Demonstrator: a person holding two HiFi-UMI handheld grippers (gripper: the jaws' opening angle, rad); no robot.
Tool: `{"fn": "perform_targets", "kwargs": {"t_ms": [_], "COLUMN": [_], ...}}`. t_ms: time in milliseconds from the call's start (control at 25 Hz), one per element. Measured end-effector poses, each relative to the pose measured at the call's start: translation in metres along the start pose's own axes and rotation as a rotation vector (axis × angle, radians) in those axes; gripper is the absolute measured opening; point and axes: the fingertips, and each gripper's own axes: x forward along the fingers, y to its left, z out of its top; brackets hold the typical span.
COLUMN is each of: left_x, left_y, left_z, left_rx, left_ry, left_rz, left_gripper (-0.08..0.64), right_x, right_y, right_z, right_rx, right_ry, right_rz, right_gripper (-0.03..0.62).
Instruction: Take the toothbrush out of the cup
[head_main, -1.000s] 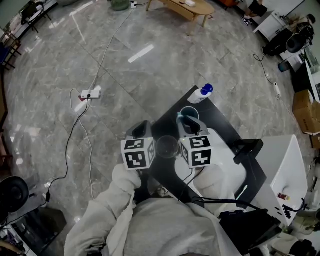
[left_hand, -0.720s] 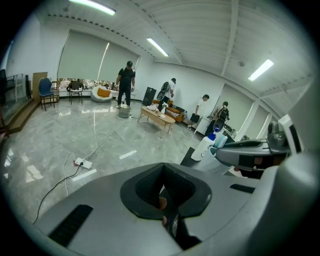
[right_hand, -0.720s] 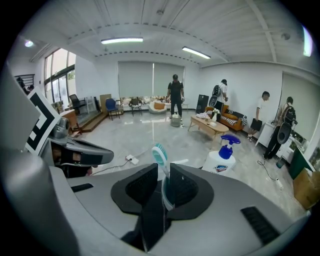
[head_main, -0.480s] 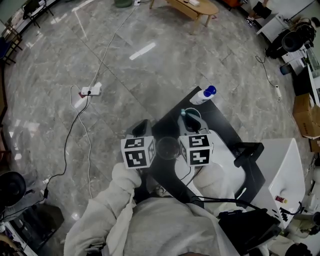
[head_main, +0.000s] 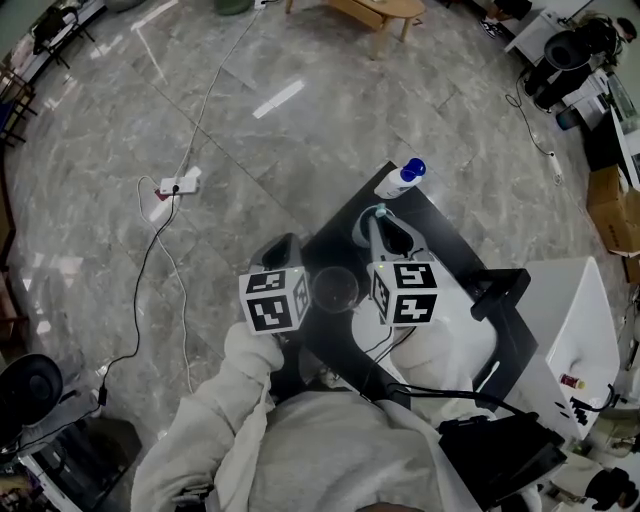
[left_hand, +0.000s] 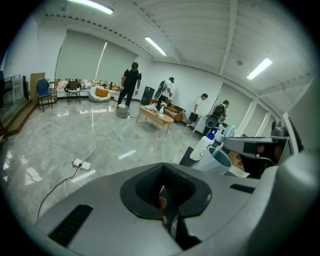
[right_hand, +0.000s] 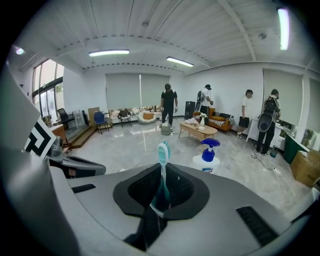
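A teal toothbrush stands upright between my right gripper's jaws, bristle head above them. My right gripper has just been closing and its pads now press on the handle. In the head view it sits over the light cup on the black table, hiding most of the cup. The cup, teal inside, also shows in the left gripper view, beside the right gripper's fingers. My left gripper hangs left of the table, jaws together on nothing; it looks over the floor.
A white bottle with a blue cap stands just beyond the cup at the table's far corner. A clear round glass sits between the two grippers. A cable and power strip lie on the floor. Several people stand far off.
My right gripper moved forward over the cup and slightly up, and its jaws closed onto the toothbrush. The left gripper stayed where it was.
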Motion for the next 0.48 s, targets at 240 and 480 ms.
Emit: {"fn": "perform_targets", "kwargs": {"t_ms": [240,480], "left_x": [-0.005,-0.015], "left_y": [-0.013,-0.027], "left_z": [0.004,0.009], "left_rx": [0.021,0.044], "left_ry": [-0.021,-0.045], "left_rz": [-0.026,-0.049], "left_gripper": [0.0,0.0], "right_x": [-0.021,-0.042], "right_y": [-0.009,-0.018], "right_z": [0.008,0.019], "right_rx": [0.043,0.084], "right_ry": [-0.063,-0.123], "right_rz": [-0.024,-0.048], "right_gripper": [0.043,0.043]}}
